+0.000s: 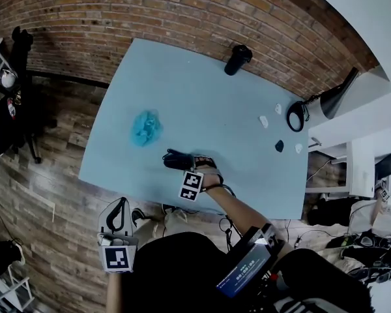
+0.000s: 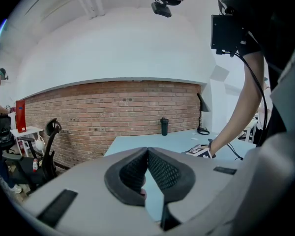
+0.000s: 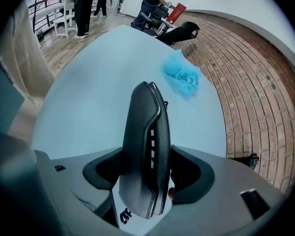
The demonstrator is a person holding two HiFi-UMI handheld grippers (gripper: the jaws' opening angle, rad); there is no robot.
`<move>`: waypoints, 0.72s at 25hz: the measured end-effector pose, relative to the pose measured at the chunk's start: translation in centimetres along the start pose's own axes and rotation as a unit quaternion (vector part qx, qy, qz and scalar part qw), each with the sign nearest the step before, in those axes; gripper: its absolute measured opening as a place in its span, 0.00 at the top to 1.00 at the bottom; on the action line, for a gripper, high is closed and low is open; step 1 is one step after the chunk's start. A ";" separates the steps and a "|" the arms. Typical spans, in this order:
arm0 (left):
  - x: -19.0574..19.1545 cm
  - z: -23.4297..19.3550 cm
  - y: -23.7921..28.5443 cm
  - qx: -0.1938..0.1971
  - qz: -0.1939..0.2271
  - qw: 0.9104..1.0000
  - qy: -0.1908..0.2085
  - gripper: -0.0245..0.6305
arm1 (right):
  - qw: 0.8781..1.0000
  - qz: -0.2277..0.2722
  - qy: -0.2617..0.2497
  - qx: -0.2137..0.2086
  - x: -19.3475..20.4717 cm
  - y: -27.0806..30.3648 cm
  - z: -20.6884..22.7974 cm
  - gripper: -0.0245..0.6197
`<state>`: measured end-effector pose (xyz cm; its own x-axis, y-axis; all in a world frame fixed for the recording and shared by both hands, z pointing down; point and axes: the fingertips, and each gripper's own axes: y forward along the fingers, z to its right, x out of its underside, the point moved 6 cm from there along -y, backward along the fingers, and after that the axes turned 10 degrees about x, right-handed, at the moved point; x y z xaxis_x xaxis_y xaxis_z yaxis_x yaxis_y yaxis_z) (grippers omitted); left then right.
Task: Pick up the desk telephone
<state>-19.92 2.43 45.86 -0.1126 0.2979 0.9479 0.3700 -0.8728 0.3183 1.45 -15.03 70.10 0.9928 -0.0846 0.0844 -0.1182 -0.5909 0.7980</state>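
My right gripper (image 3: 146,173): fingers clamped on dark telephone handset (image 3: 143,132), edge-up, at near part of light-blue counter (image 1: 202,90), close to crumpled blue cloth (image 1: 145,127). My left gripper (image 2: 147,156): off counter edge, fingers closed together, nothing between.

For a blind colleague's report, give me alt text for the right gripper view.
The right gripper is shut on a dark telephone handset over a pale blue table. A crumpled blue cloth lies further along the table, with a brick wall at the right and people standing far off.
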 end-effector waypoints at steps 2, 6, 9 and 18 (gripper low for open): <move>0.0 0.2 0.3 0.009 0.001 1.000 0.001 0.94 | 1.000 -0.004 0.004 0.002 -0.1 0.0 0.0 0.49; 0.0 0.7 0.8 0.028 -0.001 1.000 0.004 0.94 | 1.000 -0.009 0.010 0.005 -0.1 -0.1 0.0 0.49; -0.1 0.9 1.1 0.039 0.001 0.999 0.010 0.94 | 1.000 -0.014 0.014 0.005 0.0 0.0 0.0 0.49; -0.6 0.4 1.9 0.055 0.007 0.998 0.017 0.94 | 0.999 -0.027 0.024 -0.010 -0.1 0.2 0.2 0.49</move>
<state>-18.77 0.77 45.92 -0.1381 0.2710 0.9526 0.4703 -0.8285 0.3038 1.27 -15.30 70.15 0.9976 -0.0141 0.0680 -0.0636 -0.5774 0.8139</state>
